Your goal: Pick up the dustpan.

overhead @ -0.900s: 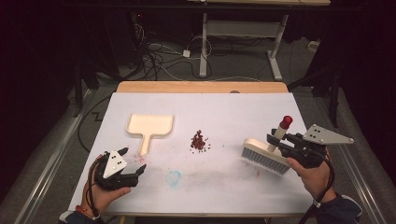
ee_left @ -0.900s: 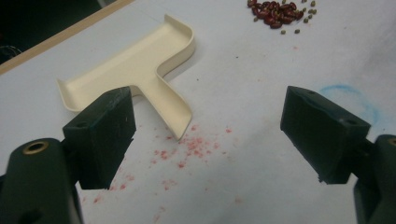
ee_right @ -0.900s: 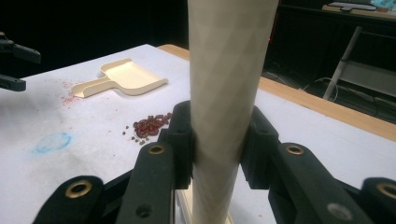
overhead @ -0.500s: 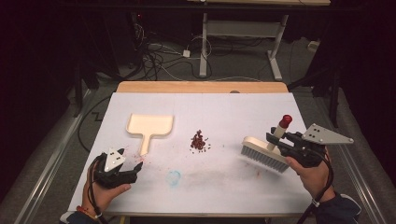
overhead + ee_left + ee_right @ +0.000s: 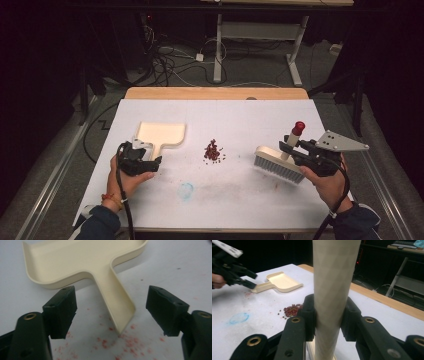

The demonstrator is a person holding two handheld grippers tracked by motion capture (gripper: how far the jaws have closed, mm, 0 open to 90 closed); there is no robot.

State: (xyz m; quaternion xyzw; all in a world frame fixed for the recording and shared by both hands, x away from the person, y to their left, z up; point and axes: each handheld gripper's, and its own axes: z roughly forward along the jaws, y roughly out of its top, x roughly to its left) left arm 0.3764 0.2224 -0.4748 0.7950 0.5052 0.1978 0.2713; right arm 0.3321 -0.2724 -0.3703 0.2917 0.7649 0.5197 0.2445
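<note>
A cream dustpan point(image 5: 161, 135) lies flat on the white table at the left, its handle point(image 5: 117, 307) pointing toward me. My left gripper point(image 5: 153, 162) is open, its jaws standing either side of the handle's end point(image 5: 111, 307) without touching it. A small pile of red beans point(image 5: 212, 151) sits mid-table. On the right, a brush point(image 5: 278, 163) with pale bristles rests on the table, and my right gripper point(image 5: 288, 148) is shut on its cream, red-tipped handle point(image 5: 334, 290). The right gripper view also has the beans point(image 5: 292, 310), the dustpan point(image 5: 280, 281) and the left gripper point(image 5: 249, 281).
A blue smudge point(image 5: 186, 190) marks the table near the front, and faint red stains point(image 5: 125, 342) lie by the dustpan handle. A wooden strip point(image 5: 215, 93) runs along the far edge. Cables and desk legs point(image 5: 218, 45) stand on the floor beyond.
My left gripper has moved forward from the front left of the table up to the end of the dustpan handle. The right gripper and the brush have stayed put.
</note>
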